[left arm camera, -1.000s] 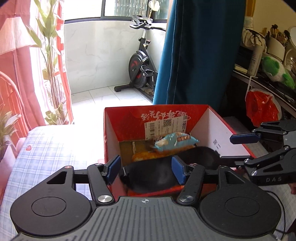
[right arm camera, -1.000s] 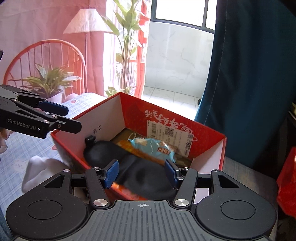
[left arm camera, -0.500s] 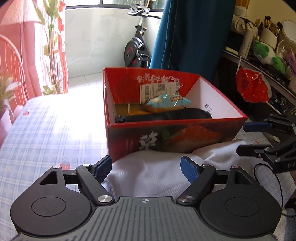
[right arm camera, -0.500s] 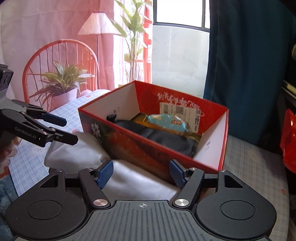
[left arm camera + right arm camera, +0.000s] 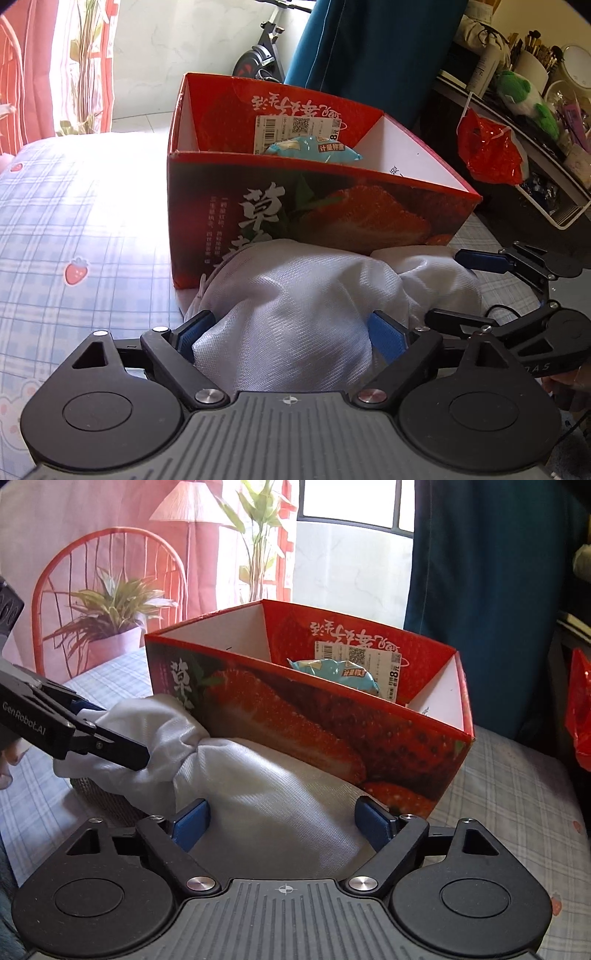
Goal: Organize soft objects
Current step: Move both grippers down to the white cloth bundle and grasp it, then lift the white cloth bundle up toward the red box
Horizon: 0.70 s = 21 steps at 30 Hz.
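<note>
A red strawberry-print box (image 5: 332, 214) (image 5: 314, 716) stands on the bed, and a blue snack packet (image 5: 314, 147) (image 5: 336, 672) shows over its rim. A bunched white mesh cloth (image 5: 295, 295) (image 5: 266, 775) lies against the box's near wall. My left gripper (image 5: 290, 328) straddles the cloth's left part, its jaws opening, with cloth bulging between the blue pads. My right gripper (image 5: 281, 818) straddles the right part, its jaws also opening. Each gripper appears in the other's view: right gripper (image 5: 461, 288), left gripper (image 5: 110, 731). The box's lower contents are hidden behind its wall.
The bed has a blue checked sheet (image 5: 74, 221). To the right are a red plastic bag (image 5: 487, 155) and a cluttered shelf with a green plush (image 5: 521, 92). A blue curtain (image 5: 369, 55) hangs behind the box. A red chair and potted plant (image 5: 110, 602) stand at the left.
Both grippers let go of the black soft item inside the box, drew back and down in front of it, widened their jaws, and now straddle the white cloth.
</note>
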Motion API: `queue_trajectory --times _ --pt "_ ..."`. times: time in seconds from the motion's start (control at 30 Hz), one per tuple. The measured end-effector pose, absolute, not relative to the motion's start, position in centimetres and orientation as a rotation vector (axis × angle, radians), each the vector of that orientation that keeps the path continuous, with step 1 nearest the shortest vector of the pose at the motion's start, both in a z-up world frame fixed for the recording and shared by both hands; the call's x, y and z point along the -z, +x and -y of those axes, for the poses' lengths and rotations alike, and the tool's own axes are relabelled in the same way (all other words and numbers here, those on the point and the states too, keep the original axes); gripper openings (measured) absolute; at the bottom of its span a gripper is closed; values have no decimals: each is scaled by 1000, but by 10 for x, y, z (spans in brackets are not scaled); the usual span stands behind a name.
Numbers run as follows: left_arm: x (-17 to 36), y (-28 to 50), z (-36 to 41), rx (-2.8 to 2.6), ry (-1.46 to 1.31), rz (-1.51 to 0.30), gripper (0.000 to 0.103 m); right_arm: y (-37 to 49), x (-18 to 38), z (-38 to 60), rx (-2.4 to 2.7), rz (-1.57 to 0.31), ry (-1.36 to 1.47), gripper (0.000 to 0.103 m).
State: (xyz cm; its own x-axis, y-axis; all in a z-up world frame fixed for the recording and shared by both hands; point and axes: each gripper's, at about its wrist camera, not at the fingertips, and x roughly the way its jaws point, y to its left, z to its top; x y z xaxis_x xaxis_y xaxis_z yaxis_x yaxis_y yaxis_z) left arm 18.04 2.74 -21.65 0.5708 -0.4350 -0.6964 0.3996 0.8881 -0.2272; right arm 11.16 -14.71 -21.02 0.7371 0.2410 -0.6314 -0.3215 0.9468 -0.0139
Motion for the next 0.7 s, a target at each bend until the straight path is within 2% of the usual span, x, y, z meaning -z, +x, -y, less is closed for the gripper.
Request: queue_trajectory --times 0.17,0.43,0.57,0.63,0.7 --pt "222 177 -28 492 -64 -830 92 111 213 150 -284 -662 -111 91" --pt "228 175 -27 496 -93 -828 91 116 226 151 -286 -698 -59 92" --pt "227 172 -25 488 -96 -811 84 114 231 151 -291 -707 -8 82" --pt "228 170 -24 501 -108 -806 69 113 232 152 -296 -710 13 76" --pt "228 167 -21 498 -100 -794 64 111 233 152 -308 -714 29 67"
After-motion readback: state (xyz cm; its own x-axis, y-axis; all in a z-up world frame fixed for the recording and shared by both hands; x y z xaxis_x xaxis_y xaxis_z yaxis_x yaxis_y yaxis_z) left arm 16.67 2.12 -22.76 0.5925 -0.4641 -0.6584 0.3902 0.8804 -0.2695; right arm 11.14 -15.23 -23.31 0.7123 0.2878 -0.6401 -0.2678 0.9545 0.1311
